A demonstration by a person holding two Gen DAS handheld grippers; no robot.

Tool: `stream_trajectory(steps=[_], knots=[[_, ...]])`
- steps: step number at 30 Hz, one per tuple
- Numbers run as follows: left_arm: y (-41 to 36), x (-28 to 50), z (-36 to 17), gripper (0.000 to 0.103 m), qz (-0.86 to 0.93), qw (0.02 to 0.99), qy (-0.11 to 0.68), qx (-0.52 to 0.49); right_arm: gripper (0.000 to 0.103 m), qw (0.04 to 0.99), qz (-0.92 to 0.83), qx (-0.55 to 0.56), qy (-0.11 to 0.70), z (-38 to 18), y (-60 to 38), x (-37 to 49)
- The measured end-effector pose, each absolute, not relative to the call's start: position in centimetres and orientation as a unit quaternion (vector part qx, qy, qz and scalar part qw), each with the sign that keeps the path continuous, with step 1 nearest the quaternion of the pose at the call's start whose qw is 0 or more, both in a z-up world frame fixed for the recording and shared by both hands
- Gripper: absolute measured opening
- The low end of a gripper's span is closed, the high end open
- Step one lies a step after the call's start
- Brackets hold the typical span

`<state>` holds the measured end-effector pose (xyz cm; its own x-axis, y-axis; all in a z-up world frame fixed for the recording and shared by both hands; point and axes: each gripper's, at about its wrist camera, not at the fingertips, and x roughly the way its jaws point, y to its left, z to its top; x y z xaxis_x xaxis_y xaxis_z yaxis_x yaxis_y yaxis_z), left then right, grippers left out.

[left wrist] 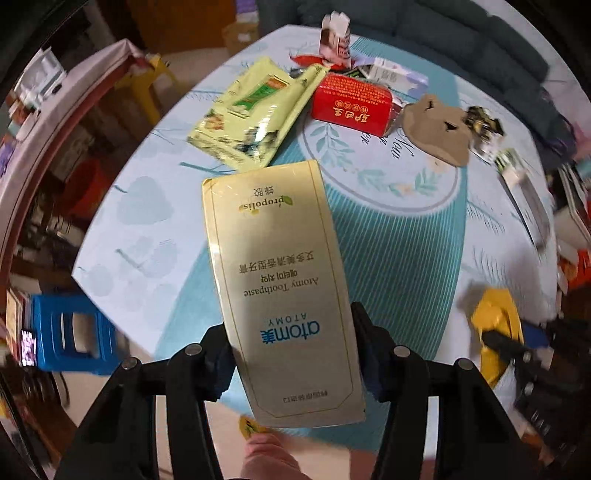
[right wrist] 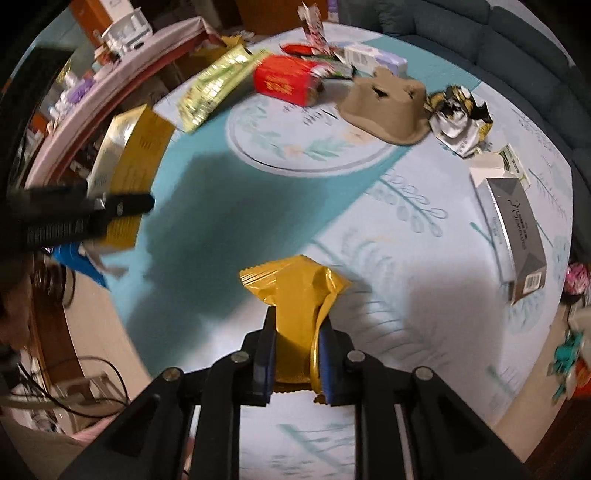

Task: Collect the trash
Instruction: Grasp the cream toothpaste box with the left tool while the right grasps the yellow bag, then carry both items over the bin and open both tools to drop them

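Over the left edge of the worktop (left wrist: 424,258), the left claw (left wrist: 291,354) pinches a toothpaste box (left wrist: 277,288) across its width near one end, so the box's long axis runs straight out ahead of the claw, toward the litter at the far side. From the right wrist view the same box (right wrist: 125,166) hangs off the worktop's left rim, lifted clear of the cloth.

Further right, near the front edge, the right claw (right wrist: 295,354) is pressed together on a yellow wrapper (right wrist: 295,295), which sticks forward and crumples between the pads. It looks raised off the cloth, though I can't be sure of that.

So both claws are full, and I'd judge the coming move to be carrying these two pieces off to a bin, which I can't see in either view.

What remains lies ahead of both claws, across the far half: a green pouch (left wrist: 251,110) on the left, then a red box (left wrist: 351,103), a milk carton (left wrist: 334,35) standing behind it, a brown pulp tray (left wrist: 436,125), a crumpled foil wrapper (right wrist: 458,110), and a grey carton (right wrist: 513,229) at the right edge, its long axis running roughly front to back. The pouch sits nearer the left claw, the grey carton nearer the right.
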<state>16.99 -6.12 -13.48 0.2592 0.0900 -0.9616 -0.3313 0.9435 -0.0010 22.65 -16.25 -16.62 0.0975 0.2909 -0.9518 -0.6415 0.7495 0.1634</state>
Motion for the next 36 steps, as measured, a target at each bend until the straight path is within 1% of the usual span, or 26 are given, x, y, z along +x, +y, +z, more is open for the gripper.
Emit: stream_trajectory(steps=[6, 10, 13, 16, 19, 24, 30, 36], knots=[[-1.6, 9.0, -12.1, 0.054, 0.085, 0.81, 0.576, -0.063, 0.018, 0.757, 0.291, -0.091, 0.578, -14.6, -12.7, 15.8], [1.3, 4.2, -12.9, 0.054, 0.061, 0.822, 0.566, -0.032, 0.018, 0.77, 0.275, -0.063, 0.573, -14.3, -10.2, 10.6], [2.9, 0.9, -14.1, 0.054, 0.049, 0.825, 0.563, -0.013, 0.018, 0.771, 0.27, -0.055, 0.575, -15.3, -7.6, 6.8], [4.1, -1.5, -16.0, 0.054, 0.039, 0.824, 0.565, -0.018, 0.018, 0.761, 0.27, -0.065, 0.586, -17.4, -5.1, 3.6], [4.9, -3.2, -18.6, 0.054, 0.035, 0.819, 0.573, -0.032, 0.019, 0.751, 0.268, -0.079, 0.598, -20.1, -3.5, 1.1], [5.2, -4.4, -25.2, 0.054, 0.034, 0.803, 0.594, -0.044, 0.019, 0.735, 0.246, -0.11, 0.622, -26.8, -2.7, -0.9], [4.9, -4.3, -33.5, 0.054, 0.021, 0.783, 0.619, -0.061, 0.019, 0.722, 0.207, -0.102, 0.653, -35.5, -4.4, -1.2], [3.6, -3.0, -40.7, 0.054, -0.001, 0.766, 0.64, -0.053, 0.019, 0.714, 0.172, -0.076, 0.674, -43.4, -6.3, -0.4]])
